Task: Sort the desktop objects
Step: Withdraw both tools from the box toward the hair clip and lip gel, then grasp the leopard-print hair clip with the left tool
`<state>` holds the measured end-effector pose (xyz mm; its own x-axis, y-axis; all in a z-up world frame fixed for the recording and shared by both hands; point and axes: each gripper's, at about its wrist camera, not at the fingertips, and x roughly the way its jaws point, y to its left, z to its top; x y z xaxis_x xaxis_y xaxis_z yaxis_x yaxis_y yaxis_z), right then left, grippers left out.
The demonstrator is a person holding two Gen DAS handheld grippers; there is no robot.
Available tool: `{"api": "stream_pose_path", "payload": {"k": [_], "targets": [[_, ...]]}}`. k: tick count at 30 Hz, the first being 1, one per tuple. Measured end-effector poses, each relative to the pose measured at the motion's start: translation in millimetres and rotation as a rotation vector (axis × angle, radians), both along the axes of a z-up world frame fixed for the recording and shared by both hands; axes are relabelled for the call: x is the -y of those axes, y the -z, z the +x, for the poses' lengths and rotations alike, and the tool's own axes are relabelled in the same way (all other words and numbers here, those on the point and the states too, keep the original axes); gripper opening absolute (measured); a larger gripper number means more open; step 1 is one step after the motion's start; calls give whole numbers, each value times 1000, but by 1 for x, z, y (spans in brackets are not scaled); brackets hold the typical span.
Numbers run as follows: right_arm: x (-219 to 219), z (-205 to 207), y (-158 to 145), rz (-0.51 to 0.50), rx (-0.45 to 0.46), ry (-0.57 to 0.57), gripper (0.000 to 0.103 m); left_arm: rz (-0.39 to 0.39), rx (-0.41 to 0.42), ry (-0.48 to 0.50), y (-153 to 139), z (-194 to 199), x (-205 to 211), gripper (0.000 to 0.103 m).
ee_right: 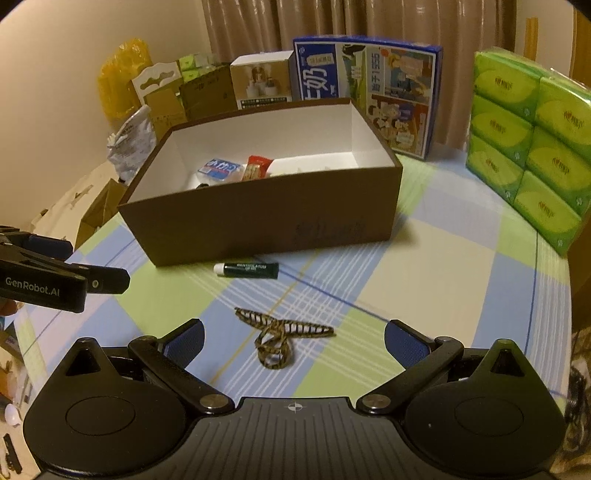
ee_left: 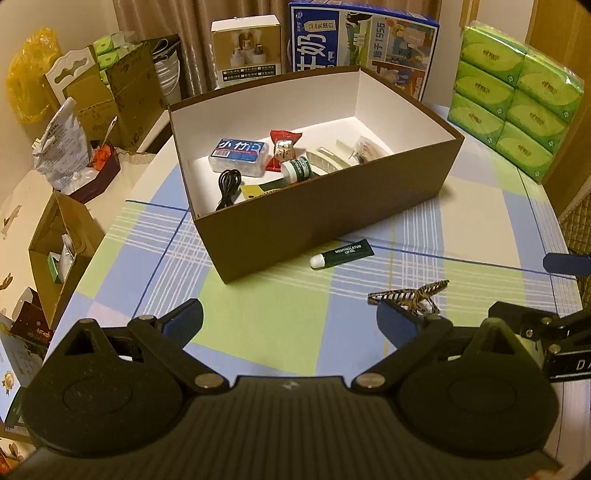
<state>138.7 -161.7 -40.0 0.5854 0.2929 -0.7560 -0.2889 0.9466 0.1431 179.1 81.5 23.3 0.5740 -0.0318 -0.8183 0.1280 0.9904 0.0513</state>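
Black grippers [ee_right: 293, 341] — blue pads [ee_right: 186, 341], "GenRobot.AI" lettering.

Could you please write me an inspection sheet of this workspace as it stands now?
Surface: checked blue, green and cream tablecloth, flat.
Job's things: open brown cardboard box holds several small items; dark green lip-gel tube and striped brown hair claw clip lie outside on the cloth.
Clutter: green tissue packs, blue milk carton box behind.
Grippers: left gripper open, empty; right gripper open, astride the clip.
Cables: coiled black cable inside the box.
Surroundings: beige curtain, cardboard boxes at left.
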Motion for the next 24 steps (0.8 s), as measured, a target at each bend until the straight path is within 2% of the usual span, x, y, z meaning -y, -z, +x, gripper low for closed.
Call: {"api": "stream_pose_path", "payload": {"k": [12,24], "targets": [[16,-5,25,-26,-62,83,101,-19,-39,55,24,-1,7,99],[51,-11,57,-57,-140,193,101,-26,-83,227,68,10,45,99]]}}
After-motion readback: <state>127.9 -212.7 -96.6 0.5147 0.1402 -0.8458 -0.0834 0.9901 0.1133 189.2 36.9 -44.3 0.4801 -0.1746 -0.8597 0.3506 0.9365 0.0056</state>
